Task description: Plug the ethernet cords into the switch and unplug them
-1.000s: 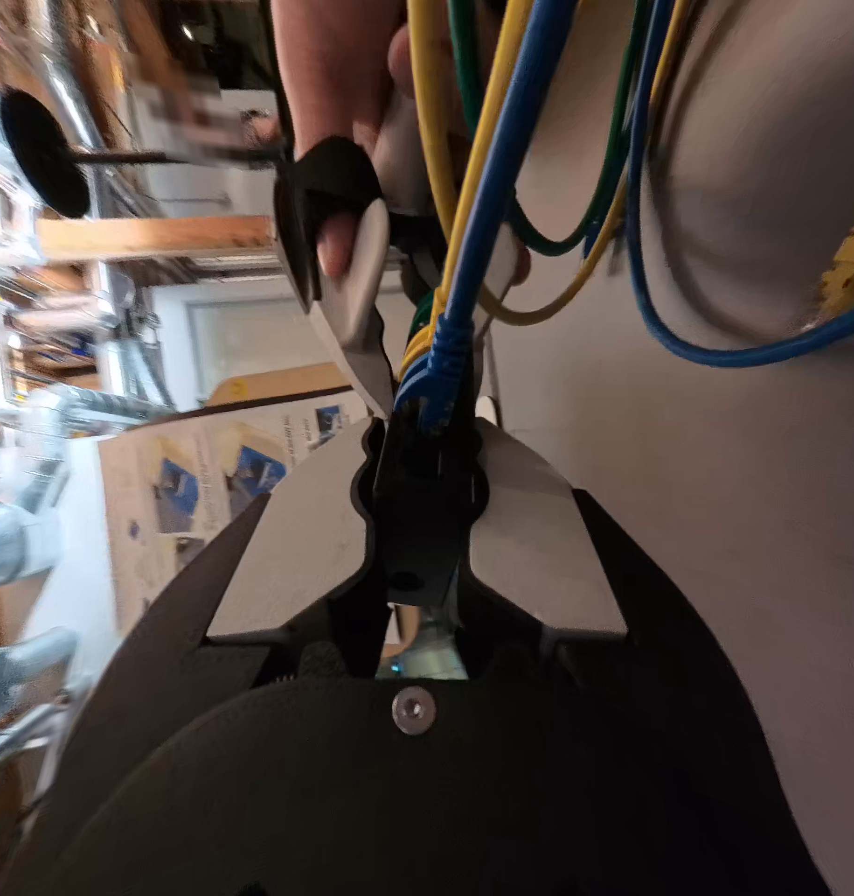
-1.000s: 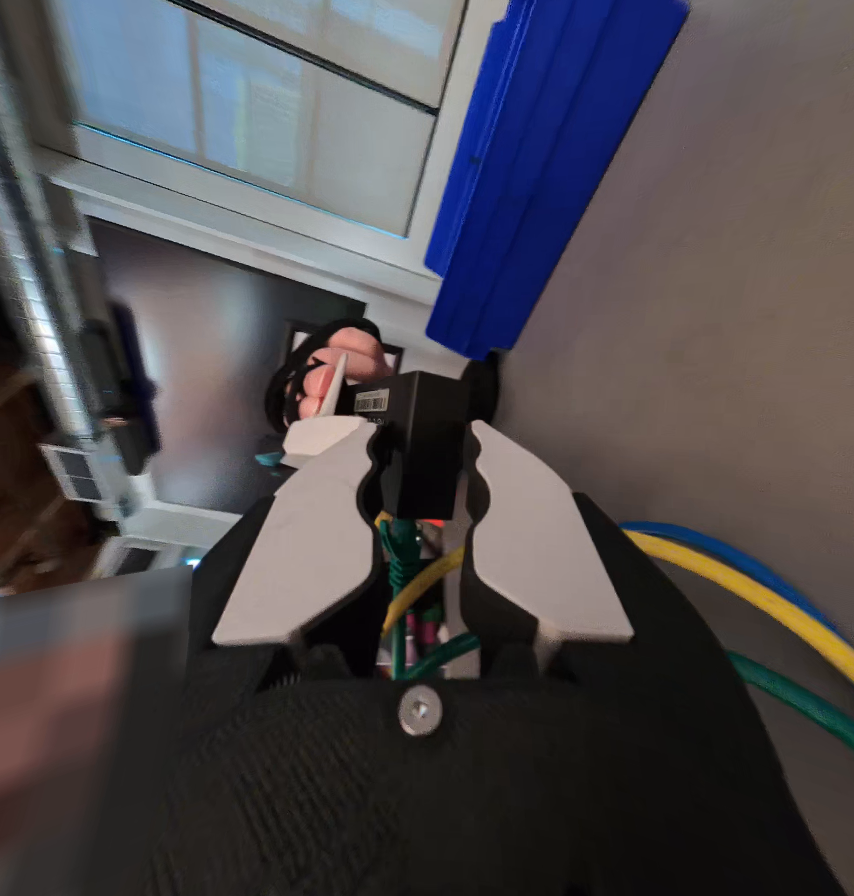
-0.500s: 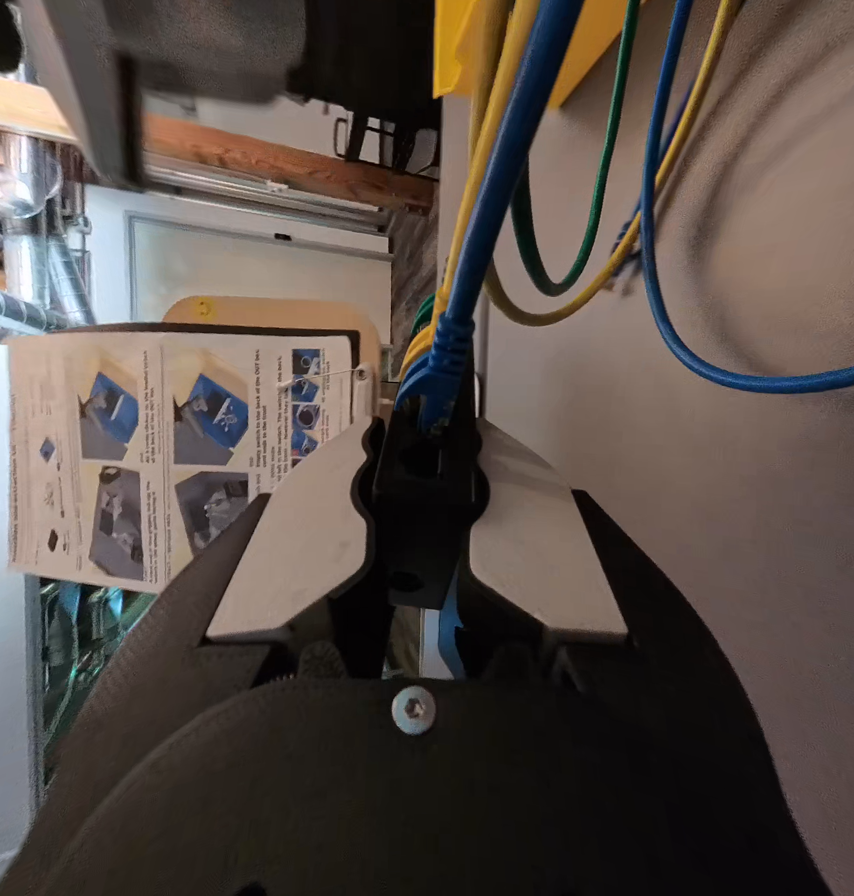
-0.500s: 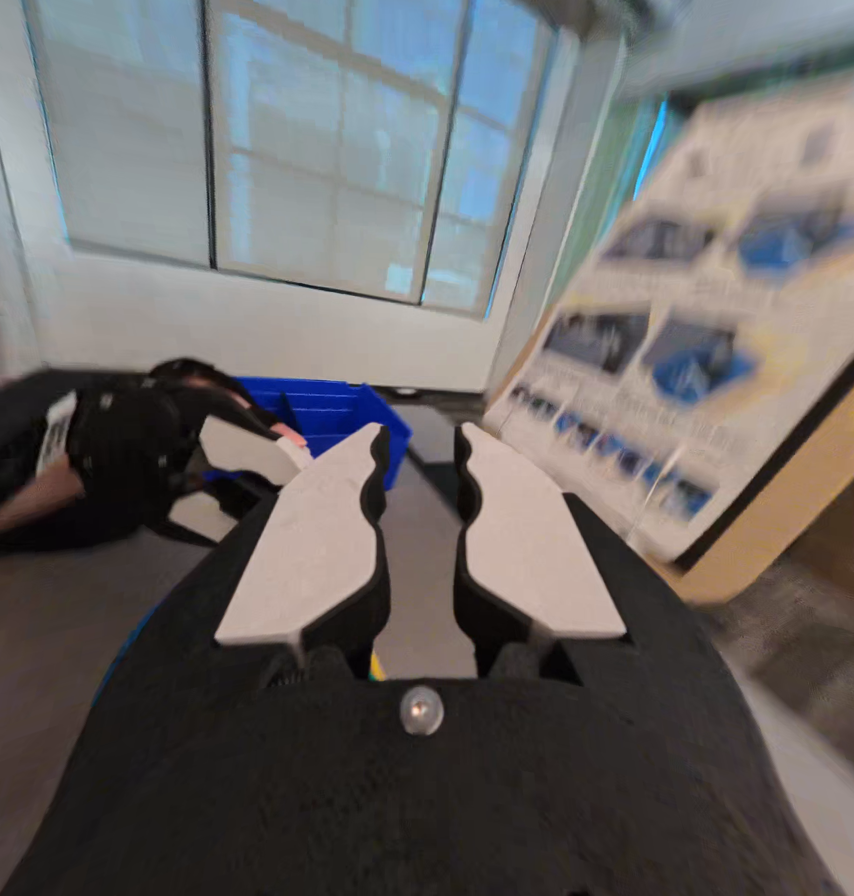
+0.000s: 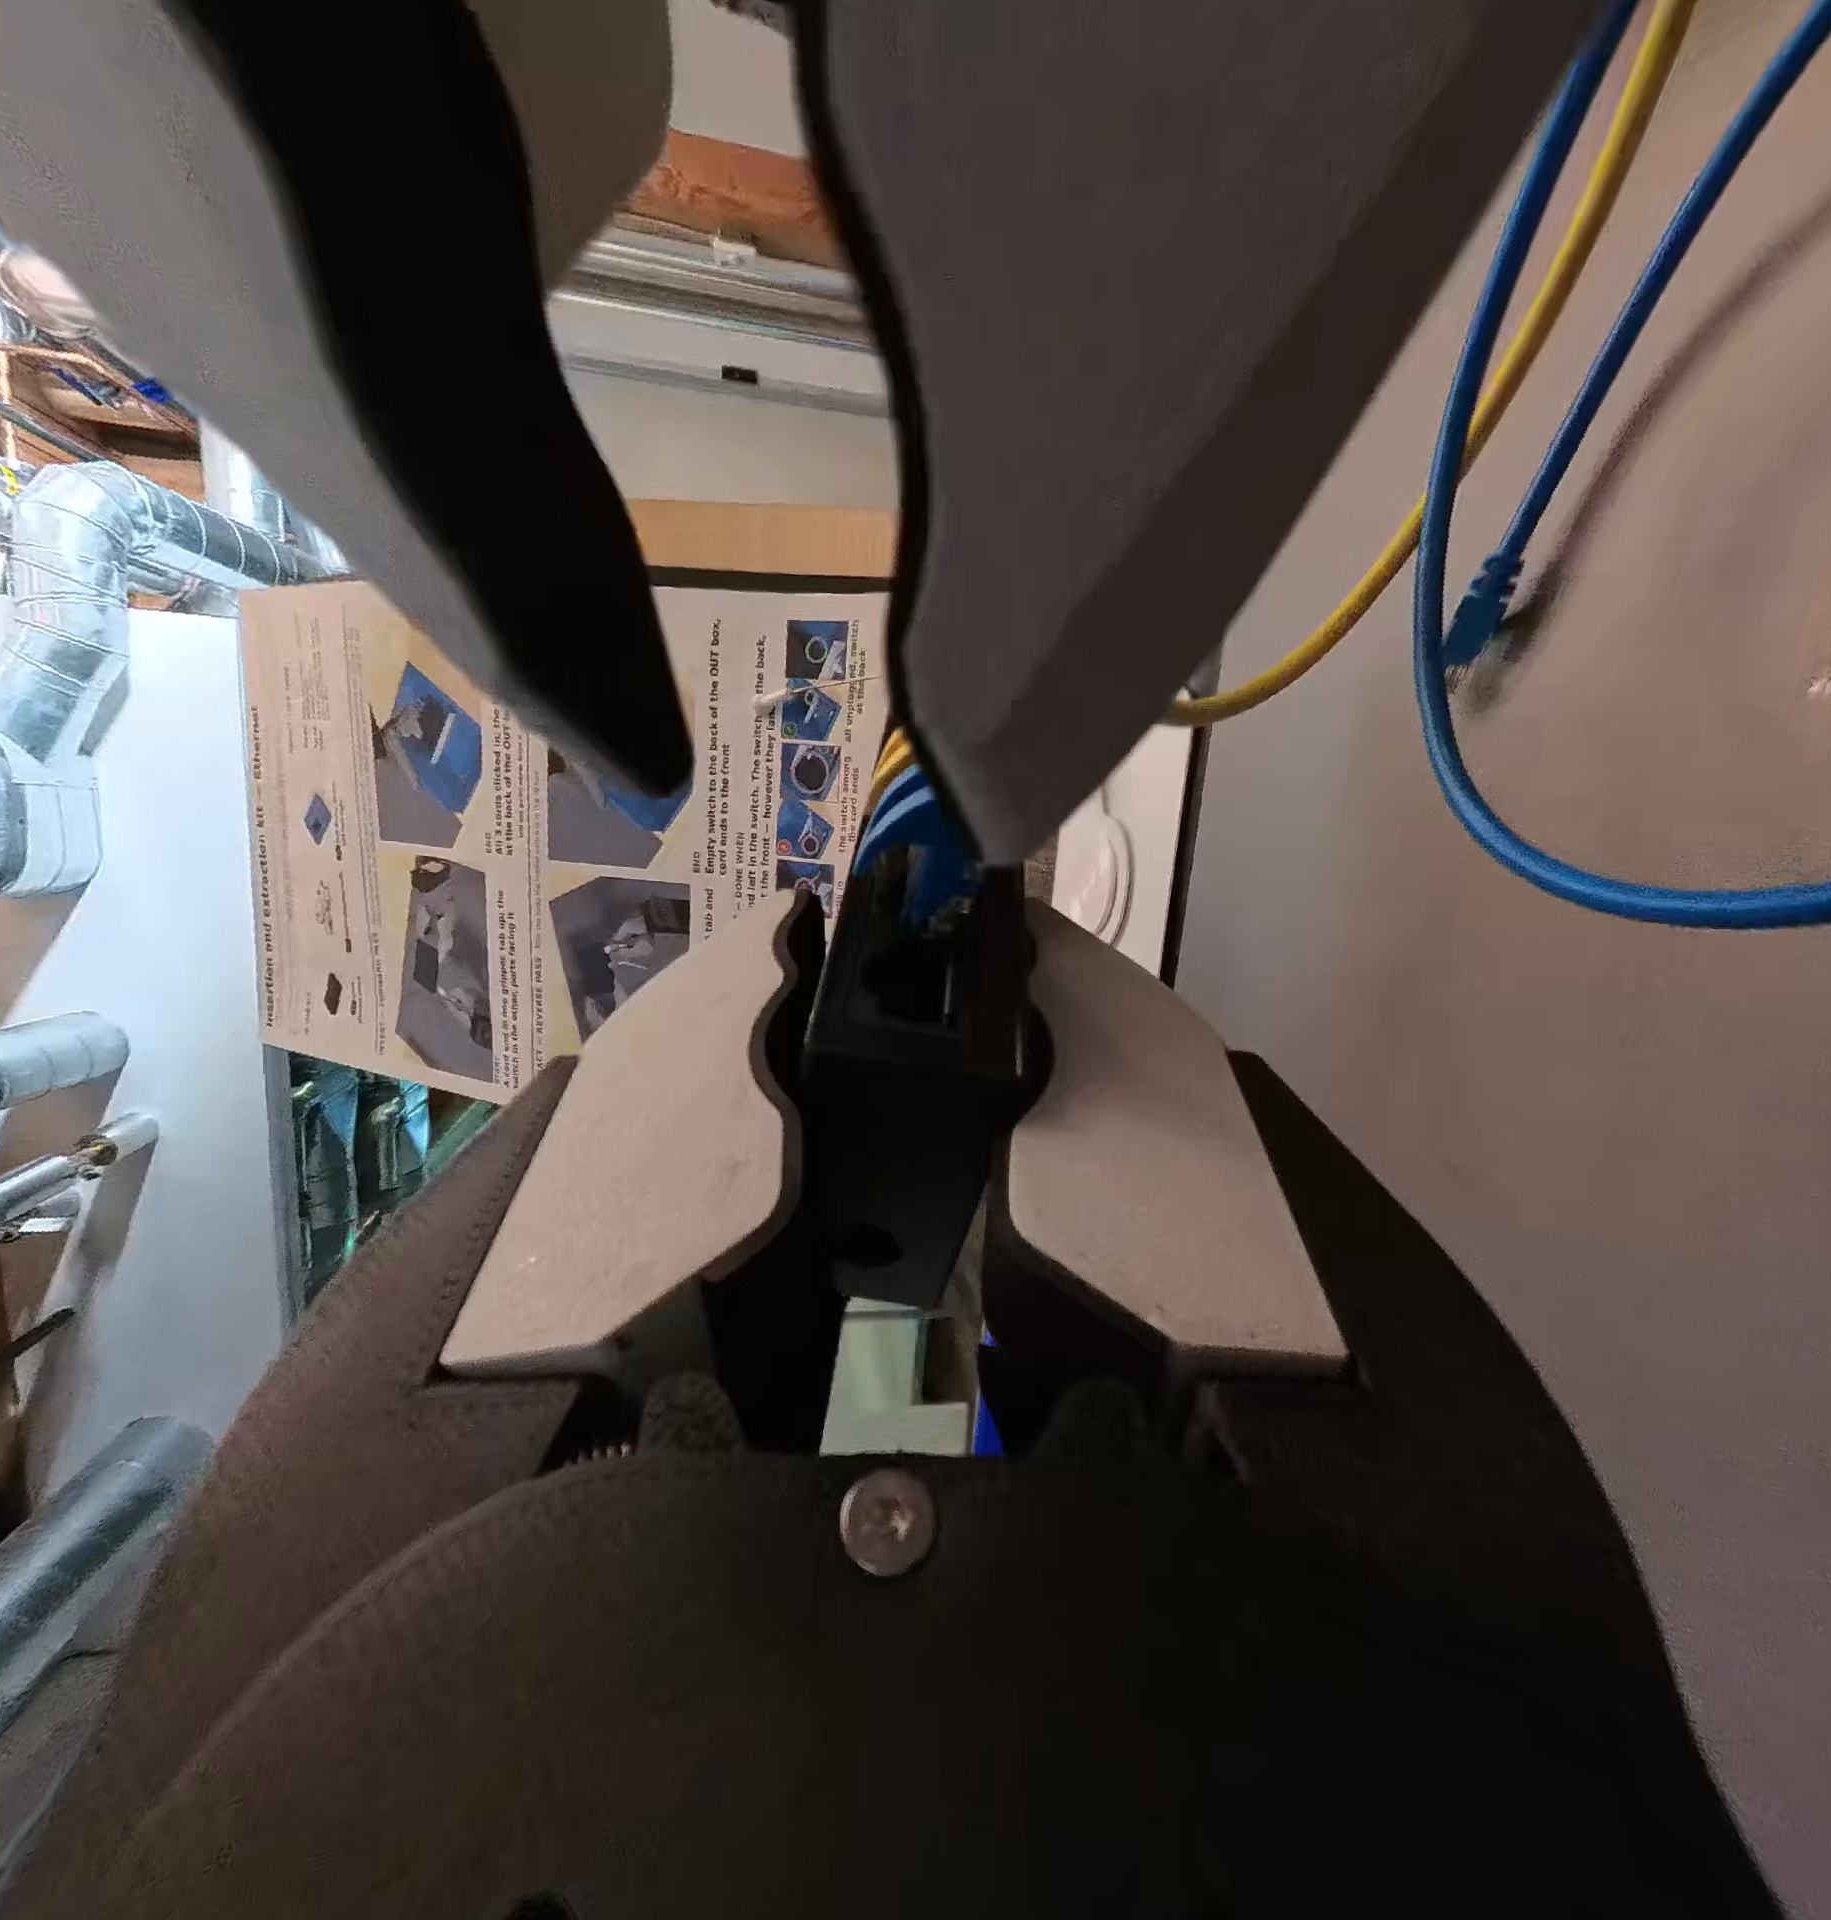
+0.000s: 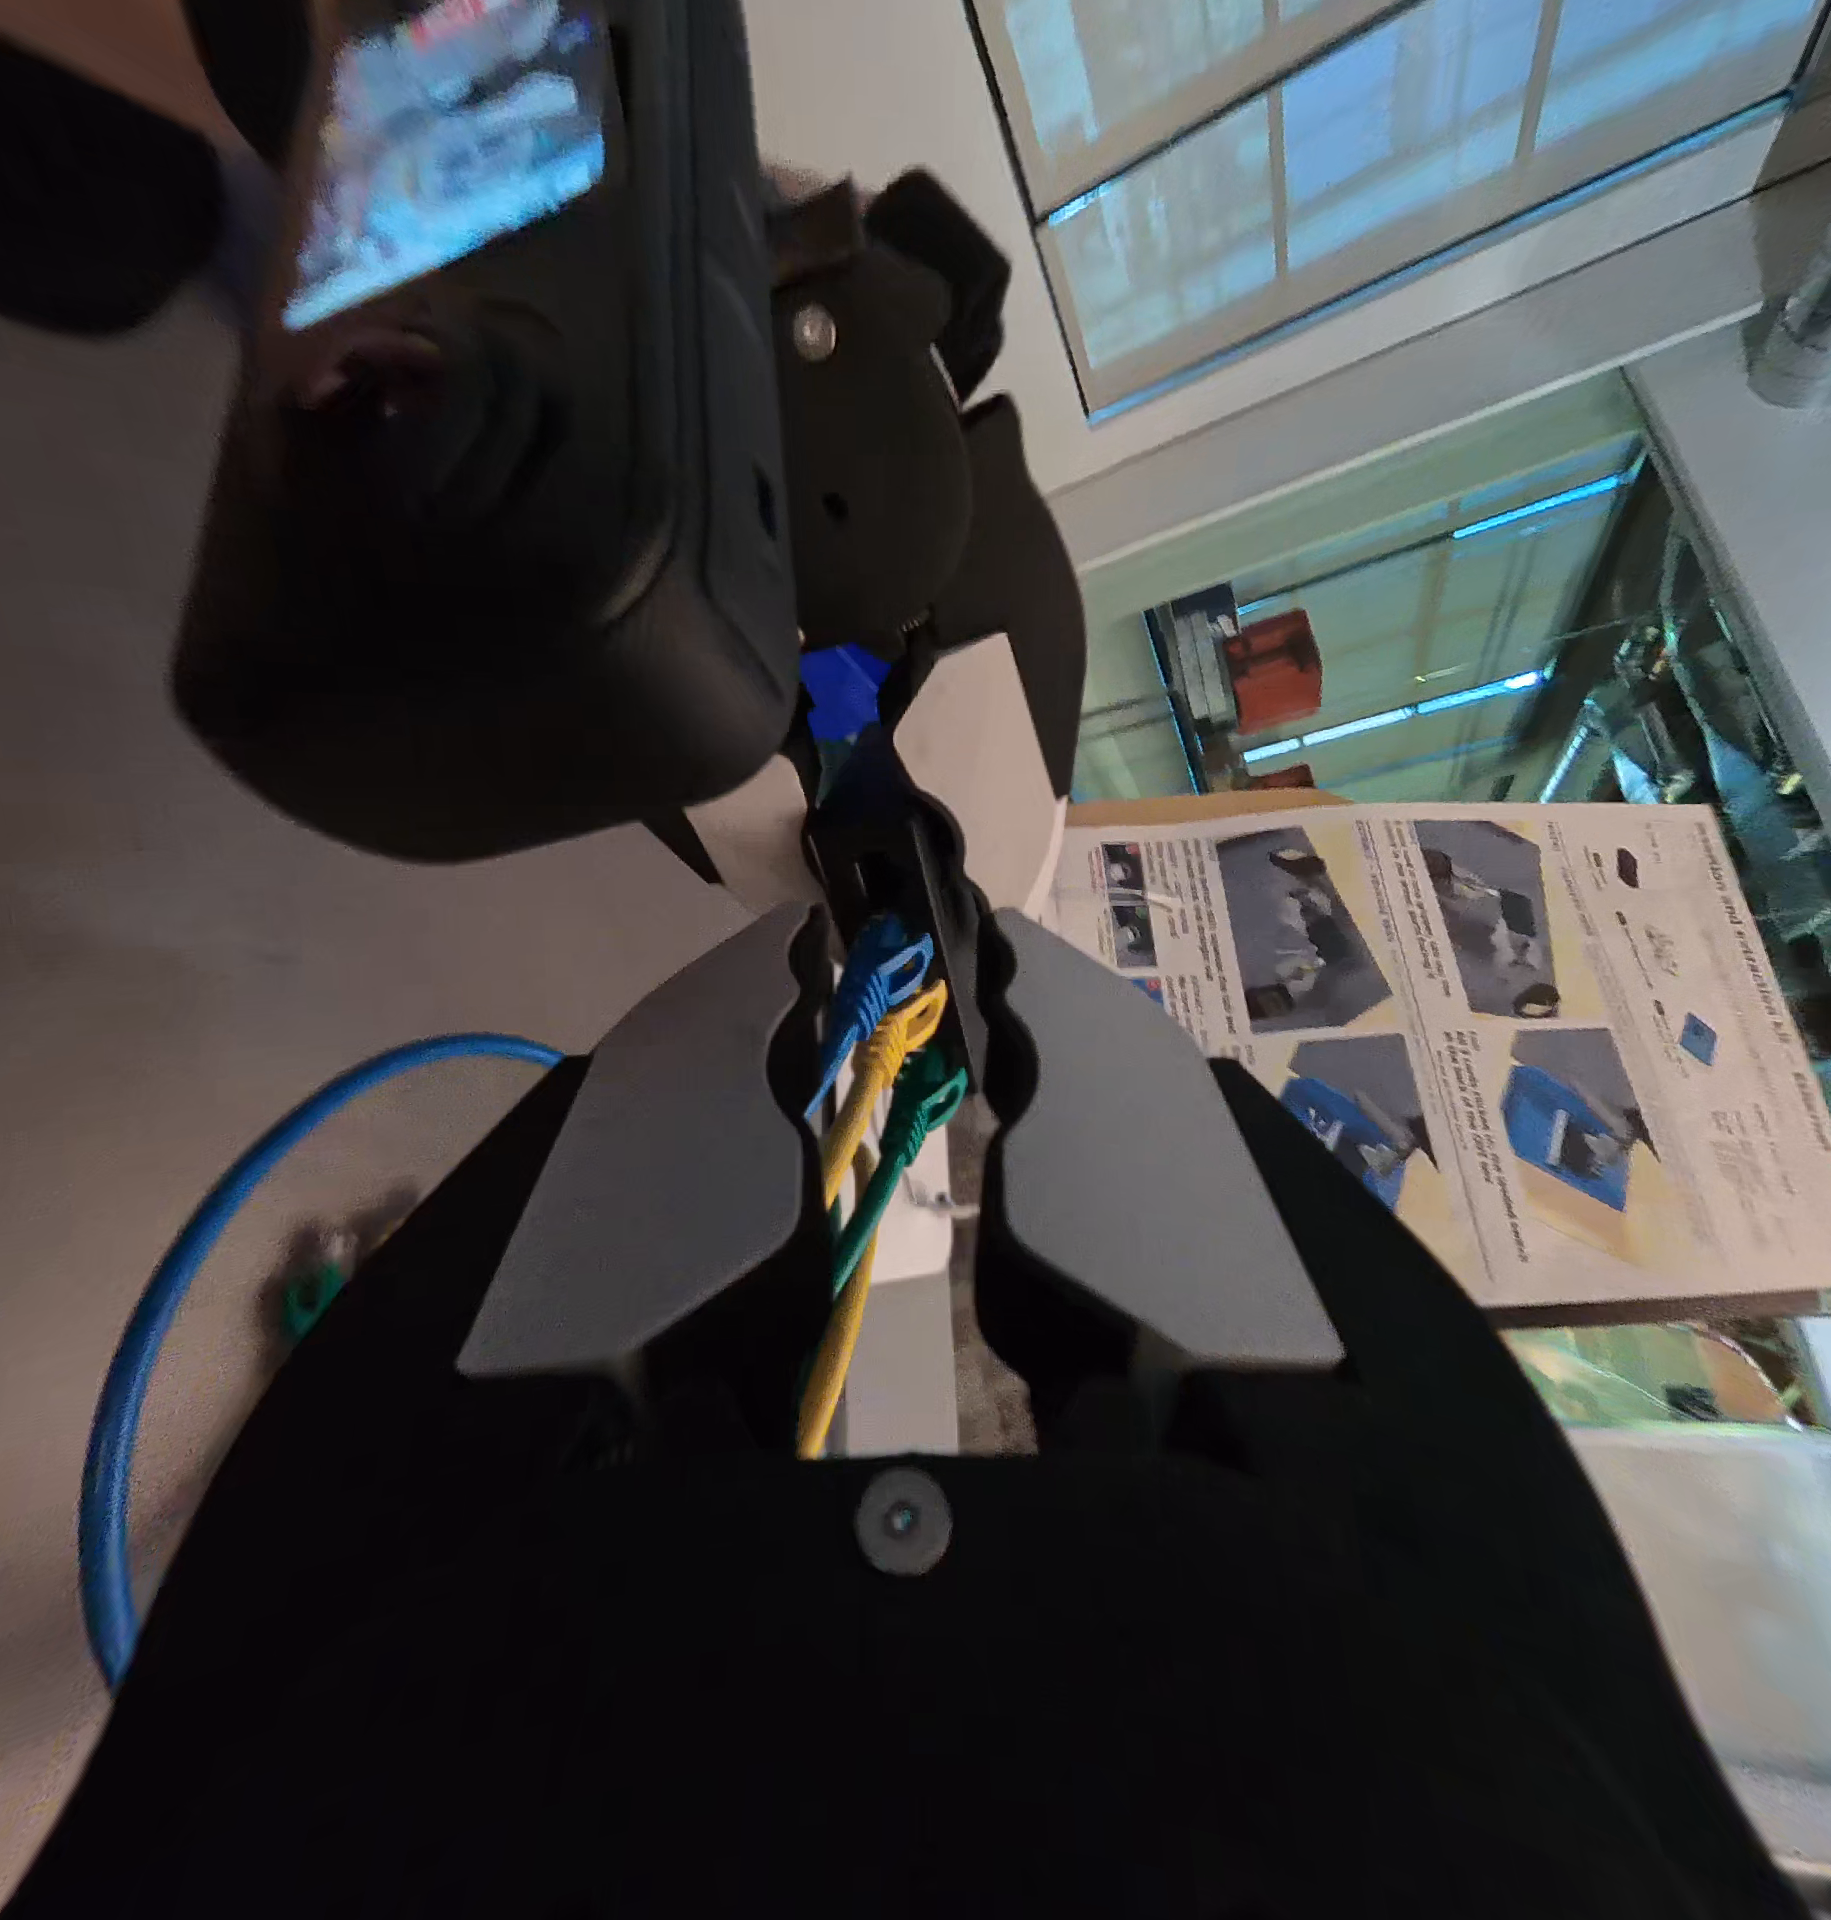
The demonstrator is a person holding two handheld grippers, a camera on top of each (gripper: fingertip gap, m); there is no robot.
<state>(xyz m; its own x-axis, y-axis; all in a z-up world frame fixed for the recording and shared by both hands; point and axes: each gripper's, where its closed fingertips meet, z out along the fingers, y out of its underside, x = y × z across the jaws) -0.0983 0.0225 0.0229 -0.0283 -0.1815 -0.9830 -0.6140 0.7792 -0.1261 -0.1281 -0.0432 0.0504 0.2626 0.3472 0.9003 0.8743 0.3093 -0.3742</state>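
Switch [image 5: 916, 1081] first: your left gripper [image 5: 906, 1039] has its jaws clamped on the sides of that small black box, which stands on end between them, its port face turned away from you toward the other tool. Your right gripper [image 6: 890, 1060] comes at it from the opposite side, nose to nose with the left. Its jaws stand narrowly parted around the cords and do not yet pinch anything that you can make out.

In the right wrist view, three plugs sit in a row in the switch: blue plug [image 6: 883, 977] farthest along, yellow plug [image 6: 906, 1023] in the middle, green plug [image 6: 926, 1101] nearest you. Their cords run back toward you between the right jaws. That is the relation your next move turns on, by my reading: the plugs' long axis lies almost straight ahead along the right jaws, so a pull would run back along your own line of sight while the left holds the box steady. The right is the only free tool.

Farther off, on the grey desk [image 5: 1513, 1143], a blue cord [image 5: 1617, 894] and a yellow cord [image 5: 1410, 561] trail loose, and an instruction sheet [image 6: 1462, 1039] leans on a board behind.

Hard to tell: the release tabs on the plugs, and how deep each one sits. In the left wrist view the right tool's big blurred fingers hide all but the blue plug.
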